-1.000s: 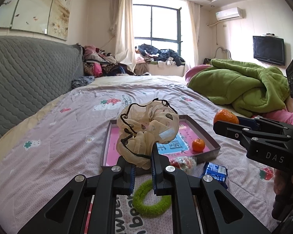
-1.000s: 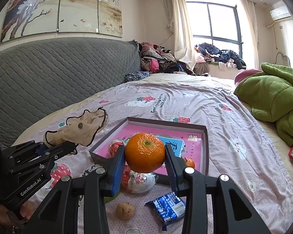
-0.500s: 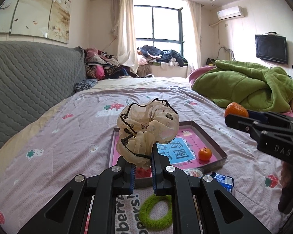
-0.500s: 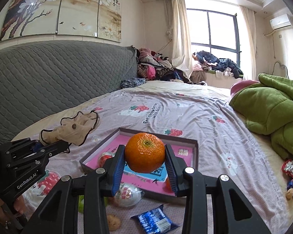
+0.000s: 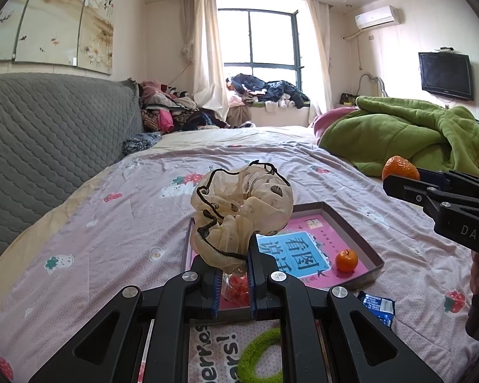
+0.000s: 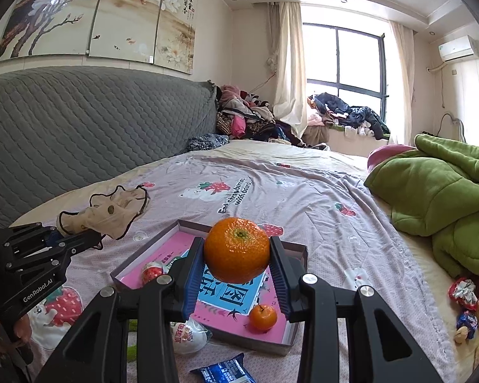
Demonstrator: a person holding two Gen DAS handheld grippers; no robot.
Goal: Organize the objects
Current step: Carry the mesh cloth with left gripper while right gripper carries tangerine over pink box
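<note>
The shallow pink-lined tray [image 6: 295, 250] on the bed already holds a small tangerine [image 6: 262, 316] and a wrapped sweet [image 6: 152, 270]. Above it, the right claw [image 6: 236, 263] pinches a large orange [image 6: 236, 250] and the left claw [image 5: 234, 266] pinches a beige scrunchie [image 5: 241, 210]. Beside the tray wait a green hair tie [image 5: 260, 356] and a blue packet [image 6: 228, 371]. The sheet reads "Eat strawberries with bears"; the claws read "GenRobot.AI" and "DAS".

A bright window [image 5: 259, 39] is flanked by pale curtains [image 5: 207, 60]. A grey quilted headboard [image 6: 79, 121] is set below painted panels [image 6: 95, 16]. A television [image 5: 446, 76] and what appears an air conditioner [image 5: 376, 17] are mounted.
</note>
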